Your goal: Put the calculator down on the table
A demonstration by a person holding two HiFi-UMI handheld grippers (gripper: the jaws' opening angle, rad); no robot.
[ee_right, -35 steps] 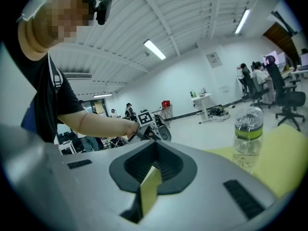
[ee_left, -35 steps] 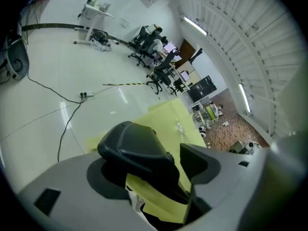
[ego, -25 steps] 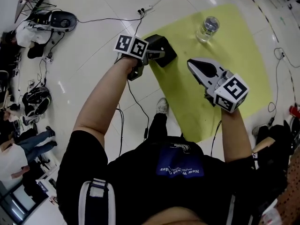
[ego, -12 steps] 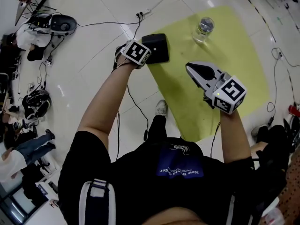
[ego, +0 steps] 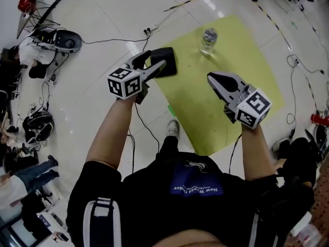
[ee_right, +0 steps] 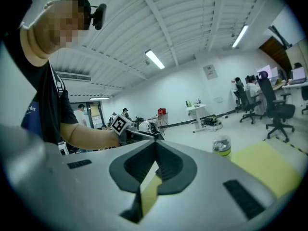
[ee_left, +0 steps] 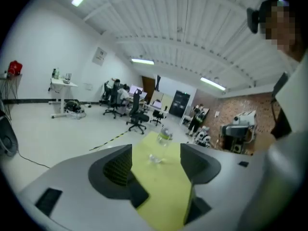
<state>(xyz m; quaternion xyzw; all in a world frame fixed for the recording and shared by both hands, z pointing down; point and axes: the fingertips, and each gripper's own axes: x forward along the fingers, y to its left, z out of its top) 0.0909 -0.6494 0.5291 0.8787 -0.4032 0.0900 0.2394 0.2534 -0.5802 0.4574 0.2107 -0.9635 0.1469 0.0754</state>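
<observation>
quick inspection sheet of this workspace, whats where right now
surface: yellow-green table on a pale tiled floor
job's things: black calculator lying at the table's left corner
clutter: clear bottle upright at the far end
grippers: left gripper jaws apart, nothing between, by the calculator; right gripper jaws together, empty, above the table
cables: black cable trailing below the left gripper; more across the floor on both sides
surroundings: bags and helmets on the floor at left; people, desks and office chairs beyond

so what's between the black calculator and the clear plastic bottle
Nothing; the head view shows only bare yellow tabletop between the flat black calculator and the clear plastic bottle.
</observation>
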